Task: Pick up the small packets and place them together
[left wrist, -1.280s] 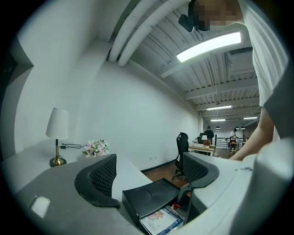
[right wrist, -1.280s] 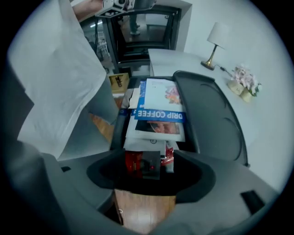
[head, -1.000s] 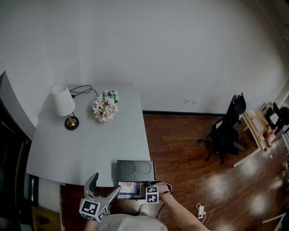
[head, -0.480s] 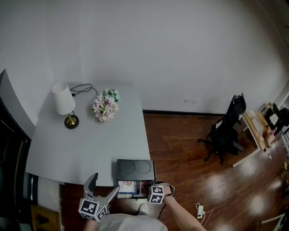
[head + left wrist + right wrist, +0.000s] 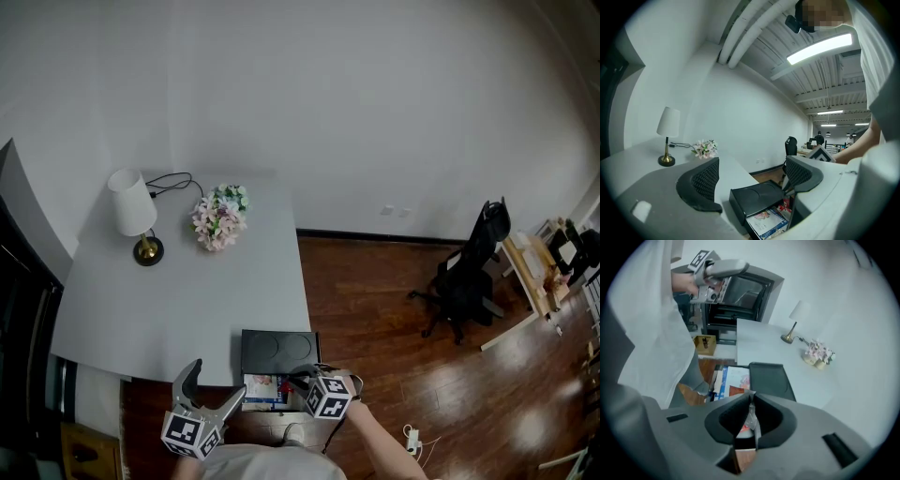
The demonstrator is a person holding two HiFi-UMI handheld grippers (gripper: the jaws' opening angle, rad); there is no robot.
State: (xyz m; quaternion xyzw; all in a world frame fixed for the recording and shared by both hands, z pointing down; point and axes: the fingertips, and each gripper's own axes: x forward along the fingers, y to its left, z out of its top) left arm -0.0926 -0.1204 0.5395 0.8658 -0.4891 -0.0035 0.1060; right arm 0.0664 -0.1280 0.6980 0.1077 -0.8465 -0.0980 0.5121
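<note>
My right gripper point(image 5: 751, 397) is shut on a small silvery packet point(image 5: 751, 419) with red print, which hangs between its pads. Its jaws have just been closing on that packet. In the head view the right gripper point(image 5: 300, 381) hovers over the open drawer point(image 5: 251, 394) at the table's near edge. The drawer holds a blue-and-white booklet point(image 5: 766, 221) and small red packets point(image 5: 788, 204). My left gripper point(image 5: 752, 180) is open with nothing between its pads. It points level across the table corner, left of the drawer, and shows at the bottom of the head view point(image 5: 211, 392).
A flat black box point(image 5: 278, 351) with two circles lies on the grey table point(image 5: 187, 291) just behind the drawer. A white lamp point(image 5: 131, 211) and a flower bunch point(image 5: 219, 217) stand at the far end. An office chair point(image 5: 464, 281) stands on the wood floor to the right.
The right gripper has risen out of the drawer toward the camera and turned, so its marker cube looks larger and sits further right. The left gripper has stayed put.
</note>
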